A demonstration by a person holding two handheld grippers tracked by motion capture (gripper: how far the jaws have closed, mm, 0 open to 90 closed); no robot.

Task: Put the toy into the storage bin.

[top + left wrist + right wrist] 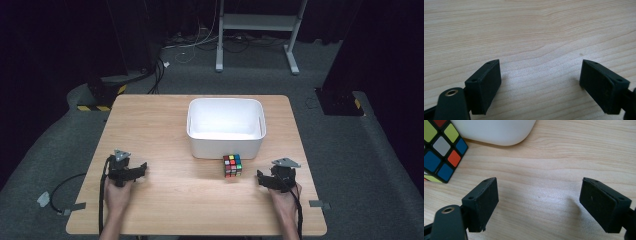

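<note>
A scrambled colour cube (232,165) stands on the wooden table (165,125), touching or nearly touching the front wall of a white bin (225,126). In the right gripper view the cube (439,147) lies at the upper left, with the bin's rounded corner (499,131) behind it. My right gripper (274,176) rests to the right of the cube, open (539,205) with only bare wood between its jaws. At the table's left my left gripper (131,170) also rests low, open (540,86) and holding nothing.
The white bin looks empty inside. A cable (65,187) trails off the table's left edge to the grey floor. Dark stands and a white frame (257,30) with loose cables stand beyond the far edge.
</note>
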